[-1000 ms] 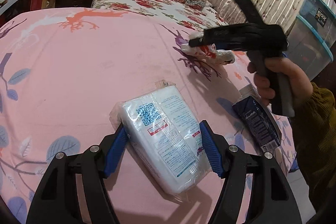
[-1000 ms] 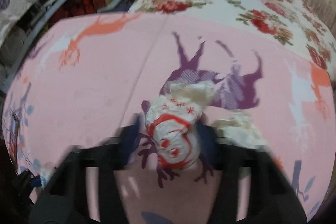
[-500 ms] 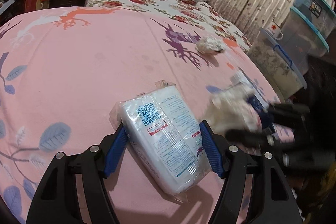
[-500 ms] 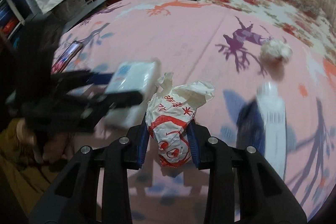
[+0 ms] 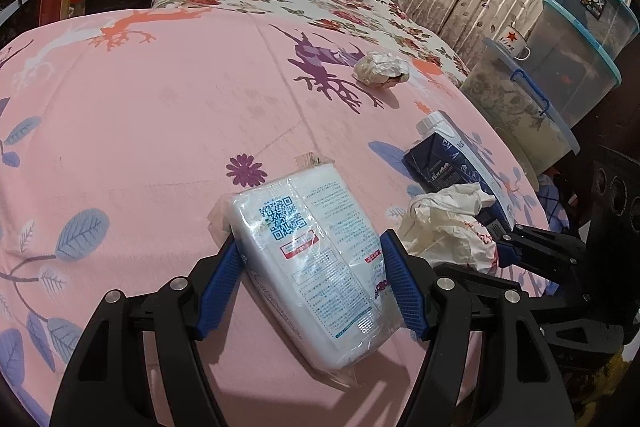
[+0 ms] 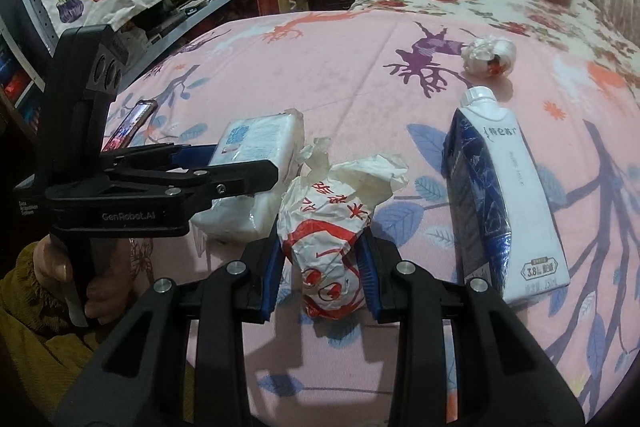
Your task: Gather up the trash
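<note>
My left gripper (image 5: 310, 247) is shut on a white plastic-wrapped tissue pack (image 5: 320, 219) with a blue QR code, held just over the pink bedsheet (image 5: 160, 107). Close on its right, my right gripper (image 6: 320, 239) is shut on a crumpled white paper wrapper (image 6: 332, 211) with red print; the same wrapper (image 5: 444, 223) shows in the left wrist view. A dark blue and white milk carton (image 6: 504, 195) lies flat on the sheet to the right of the wrapper. Farther back sits a crumpled paper ball (image 6: 488, 57).
A phone (image 6: 128, 125) lies on the sheet near the bed's left edge. Cluttered shelves (image 6: 200, 7) run along the left side. Stacked plastic storage boxes (image 5: 560, 75) with a mug (image 5: 514, 41) on one stand off the bed's right side, before a curtain.
The right gripper carried the wrapper from the middle of the bed toward the near edge, ending beside the left gripper and the carton. The left gripper kept its hold on the tissue pack.
</note>
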Action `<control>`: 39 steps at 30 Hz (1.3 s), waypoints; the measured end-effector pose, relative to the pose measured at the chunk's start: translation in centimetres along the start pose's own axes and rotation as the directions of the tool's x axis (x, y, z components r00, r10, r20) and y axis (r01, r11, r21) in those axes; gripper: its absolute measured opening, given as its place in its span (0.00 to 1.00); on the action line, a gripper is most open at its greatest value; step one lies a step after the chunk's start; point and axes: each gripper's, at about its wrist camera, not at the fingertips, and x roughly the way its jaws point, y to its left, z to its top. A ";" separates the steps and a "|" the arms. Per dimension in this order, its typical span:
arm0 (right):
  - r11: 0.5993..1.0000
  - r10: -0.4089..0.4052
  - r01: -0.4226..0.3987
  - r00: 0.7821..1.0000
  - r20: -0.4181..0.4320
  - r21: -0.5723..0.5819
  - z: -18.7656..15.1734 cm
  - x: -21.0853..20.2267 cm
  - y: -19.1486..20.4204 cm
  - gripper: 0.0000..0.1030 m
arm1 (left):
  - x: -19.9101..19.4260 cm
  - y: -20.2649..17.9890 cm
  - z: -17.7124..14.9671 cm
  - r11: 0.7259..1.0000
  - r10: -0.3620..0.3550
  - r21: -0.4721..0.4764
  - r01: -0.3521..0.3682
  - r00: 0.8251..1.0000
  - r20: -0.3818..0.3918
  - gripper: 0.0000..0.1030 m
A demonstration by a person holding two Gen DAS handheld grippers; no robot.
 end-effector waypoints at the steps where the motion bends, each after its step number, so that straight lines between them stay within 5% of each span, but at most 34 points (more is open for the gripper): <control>1: 1.000 0.000 0.000 1.000 0.001 0.007 0.0 0.0 -0.1 0.35 | 0.0 0.0 0.0 1.000 -0.003 0.000 0.003 1.000 -0.001 0.64; 21: 0.999 -0.002 0.002 1.000 0.011 0.047 0.0 0.1 -0.8 0.35 | -0.1 0.2 -0.2 1.000 -0.015 -0.003 0.015 1.000 0.004 0.65; 29: 0.998 0.030 -0.037 0.991 0.131 0.048 0.9 -2.9 -0.5 0.35 | -1.0 0.1 0.2 0.999 -0.045 -0.014 0.045 0.998 0.032 0.63; 39: 0.996 0.043 -0.054 0.987 0.157 0.068 0.8 -3.5 -1.1 0.35 | -1.5 -0.7 0.5 0.999 -0.044 -0.002 0.044 0.999 0.029 0.63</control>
